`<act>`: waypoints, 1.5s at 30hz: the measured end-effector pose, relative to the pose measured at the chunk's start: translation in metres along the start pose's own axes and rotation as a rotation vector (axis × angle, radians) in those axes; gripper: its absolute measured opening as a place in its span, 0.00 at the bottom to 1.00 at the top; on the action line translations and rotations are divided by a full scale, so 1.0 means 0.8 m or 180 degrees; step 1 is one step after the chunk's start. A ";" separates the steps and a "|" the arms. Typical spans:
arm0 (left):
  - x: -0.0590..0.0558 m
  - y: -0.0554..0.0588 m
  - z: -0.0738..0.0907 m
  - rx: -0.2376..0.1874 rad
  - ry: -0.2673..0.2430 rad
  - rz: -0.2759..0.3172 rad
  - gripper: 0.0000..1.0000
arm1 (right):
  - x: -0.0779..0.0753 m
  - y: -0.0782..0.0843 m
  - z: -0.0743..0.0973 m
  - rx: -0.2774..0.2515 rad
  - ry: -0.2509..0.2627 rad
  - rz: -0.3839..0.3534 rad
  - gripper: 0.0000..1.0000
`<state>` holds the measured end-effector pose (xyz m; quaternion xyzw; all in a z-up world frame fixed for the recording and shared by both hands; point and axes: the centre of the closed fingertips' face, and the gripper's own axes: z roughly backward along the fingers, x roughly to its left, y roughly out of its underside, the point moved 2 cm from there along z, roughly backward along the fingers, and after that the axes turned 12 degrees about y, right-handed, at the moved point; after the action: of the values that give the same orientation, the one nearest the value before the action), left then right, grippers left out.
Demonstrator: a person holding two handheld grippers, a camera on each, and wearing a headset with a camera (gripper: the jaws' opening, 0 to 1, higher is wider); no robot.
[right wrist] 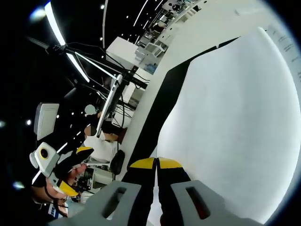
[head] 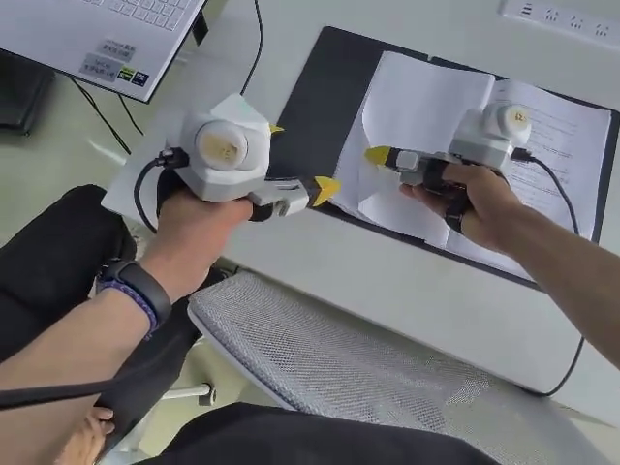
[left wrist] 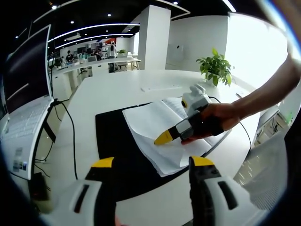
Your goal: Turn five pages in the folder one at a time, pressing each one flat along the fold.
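A black folder lies open on the white table. A blank white page arches over its middle, and its free edge reaches onto the black left cover. Printed pages lie on the right half. My right gripper is shut, its yellow tips low over the arched page near its left edge; I cannot tell whether a sheet is pinched. In the right gripper view its jaws meet against the page. My left gripper is open, off the folder's left corner, holding nothing.
A white laptop sits at the table's far left with cables beside it. A power strip lies at the back right. A grey mesh chair and the person's legs are below the table's near edge.
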<state>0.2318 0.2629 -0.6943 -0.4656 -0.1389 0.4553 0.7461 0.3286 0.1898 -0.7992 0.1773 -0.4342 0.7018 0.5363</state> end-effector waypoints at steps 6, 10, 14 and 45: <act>0.002 0.001 0.001 0.0006 -0.0003 0.0001 0.61 | 0.000 0.002 -0.002 0.0006 0.0005 -0.0004 0.00; 0.003 0.001 0.000 0.0014 -0.0001 -0.0006 0.61 | -0.001 0.000 -0.002 -0.0005 0.0007 0.0013 0.00; 0.001 0.000 -0.004 0.0021 0.0020 -0.0014 0.60 | 0.000 -0.001 -0.001 -0.0024 0.0008 0.0017 0.00; -0.033 -0.010 -0.079 0.0202 0.0540 -0.0371 0.27 | 0.043 -0.021 0.054 -0.0324 -0.0138 0.0398 0.12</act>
<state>0.2617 0.2043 -0.7157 -0.4696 -0.0876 0.3743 0.7948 0.3219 0.1765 -0.7438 0.1375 -0.4910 0.7069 0.4902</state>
